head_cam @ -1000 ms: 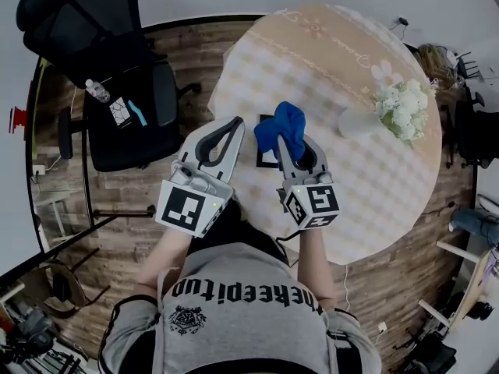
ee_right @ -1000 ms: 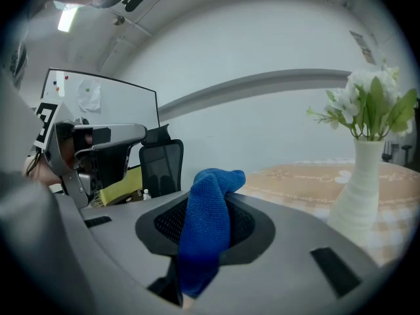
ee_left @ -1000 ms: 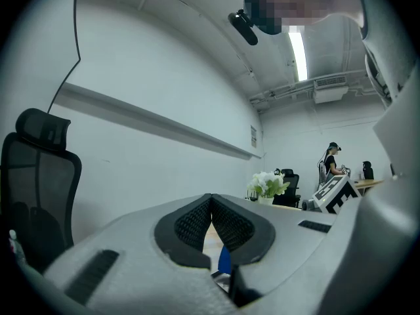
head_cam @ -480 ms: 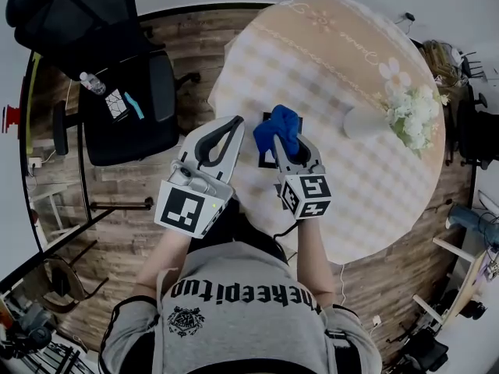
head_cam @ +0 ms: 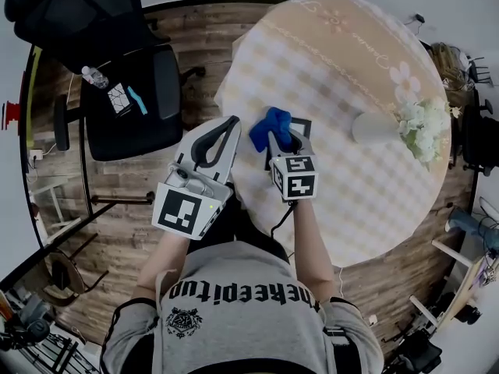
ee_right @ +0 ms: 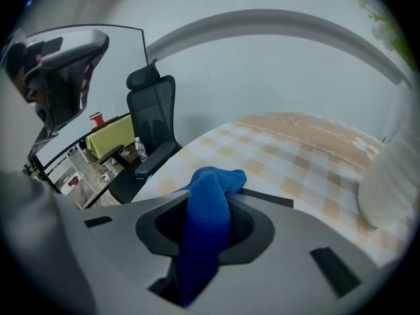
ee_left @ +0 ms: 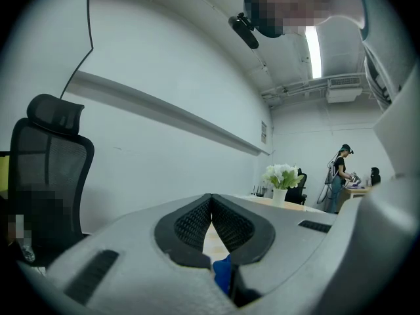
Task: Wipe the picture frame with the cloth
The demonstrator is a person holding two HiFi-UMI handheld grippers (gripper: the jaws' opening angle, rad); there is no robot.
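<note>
The picture frame (head_cam: 302, 126) lies flat on the table, toward the 8 o'clock part of its round top, a thin black border that is mostly covered by my own tool. My right gripper (head_cam: 279, 140) is above it, jaws pinching the blue cloth (head_cam: 270, 125), which bunches out past the tips toward 11 o'clock. In the right gripper view the cloth (ee_right: 209, 209) runs up through the jaws and its end hangs over the frame's dark edge (ee_right: 270, 199); I cannot tell whether it presses on it. My left gripper (head_cam: 231, 122) is at 9 o'clock of the right one, off the table edge, its jaws pressed together at the tips with nothing held.

The table wears a beige checked tablecloth (head_cam: 366, 193). At 3 o'clock of the frame, well apart, a white vase (head_cam: 369, 128) holds white flowers (head_cam: 421, 127). Out at 10 o'clock a black office chair (head_cam: 129, 104) carries a bottle (head_cam: 95, 78). The floor (head_cam: 117, 232) is wood plank. The left gripper view shows a plain white wall (ee_left: 164, 143), a ceiling strip light (ee_left: 313, 44), and a person (ee_left: 338, 174) standing far off.
</note>
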